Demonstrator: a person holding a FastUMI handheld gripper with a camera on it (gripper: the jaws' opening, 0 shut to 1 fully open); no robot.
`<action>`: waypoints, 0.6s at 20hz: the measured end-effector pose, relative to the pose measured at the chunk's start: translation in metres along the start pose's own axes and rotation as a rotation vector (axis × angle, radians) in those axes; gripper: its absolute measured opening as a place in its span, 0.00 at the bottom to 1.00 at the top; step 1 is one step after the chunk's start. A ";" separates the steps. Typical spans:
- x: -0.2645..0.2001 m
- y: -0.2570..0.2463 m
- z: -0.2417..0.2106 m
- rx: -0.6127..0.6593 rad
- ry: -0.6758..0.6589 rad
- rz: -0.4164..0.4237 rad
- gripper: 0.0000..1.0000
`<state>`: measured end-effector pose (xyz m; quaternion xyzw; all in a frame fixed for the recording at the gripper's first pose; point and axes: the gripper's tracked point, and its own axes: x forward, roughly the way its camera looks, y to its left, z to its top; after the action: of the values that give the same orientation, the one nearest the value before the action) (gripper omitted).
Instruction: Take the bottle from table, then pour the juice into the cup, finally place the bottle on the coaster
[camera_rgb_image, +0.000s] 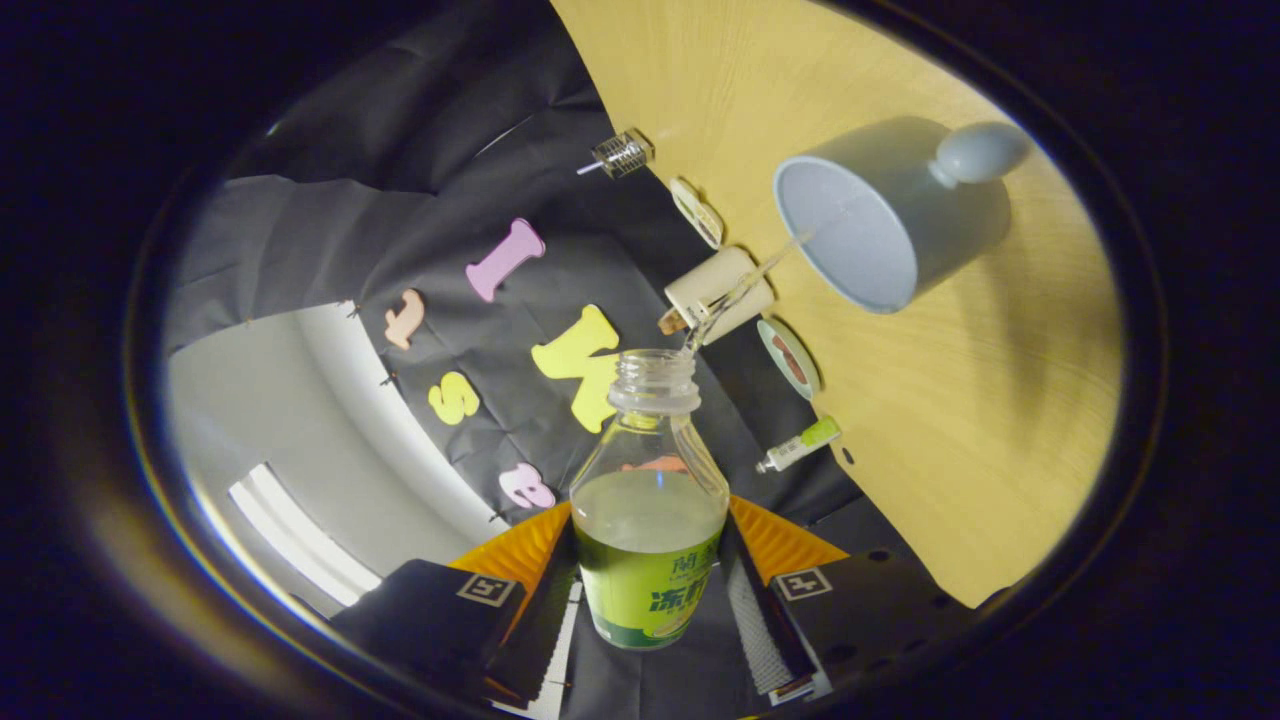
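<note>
Bottle sits clamped btwn both fingers of the tool, cap off, tipped w/ its neck toward the cup. Thin stream of juice runs from bottle mouth into the cup opening; bottle approx half full. Cup stands on the counter, just beyond the bottle neck. Small white tube lies at counter edge, nearer the bottle than the cup. Step in hand: pouring. Next, prob: level the bottle upright w/o dripping, then find the coaster; can't tell which item it is.
</note>
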<state>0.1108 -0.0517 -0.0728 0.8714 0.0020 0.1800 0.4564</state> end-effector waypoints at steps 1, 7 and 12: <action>0.000 0.002 0.000 0.011 0.001 0.004 0.79; -0.003 0.018 0.001 0.116 -0.011 0.062 0.79; -0.004 0.032 0.001 0.156 -0.003 0.088 0.79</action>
<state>0.1023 -0.0715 -0.0490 0.9038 -0.0232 0.1977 0.3788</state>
